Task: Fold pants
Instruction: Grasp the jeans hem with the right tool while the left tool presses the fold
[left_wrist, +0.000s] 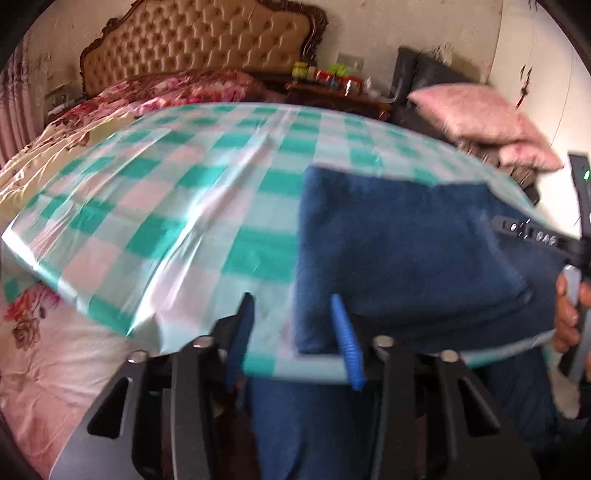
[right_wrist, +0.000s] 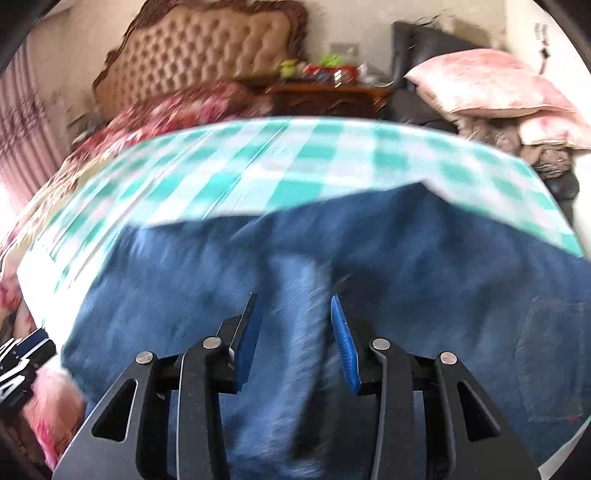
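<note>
Pants (right_wrist: 369, 258) lie folded on the checked bench (left_wrist: 184, 192); right fingers (right_wrist: 343, 343) stand part-open astride a raised fold, left fingers (left_wrist: 343, 332) part-open, empty, at its edge.

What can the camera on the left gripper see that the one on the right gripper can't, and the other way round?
Only the left view shows the left gripper, open over the checked cloth at the pants' edge, and a hand holding the other tool. Only the right view shows the right gripper, with a ridge of denim between its fingers; blur hides any contact. Both show pants, cloth, headboard and pink pillow.
</note>
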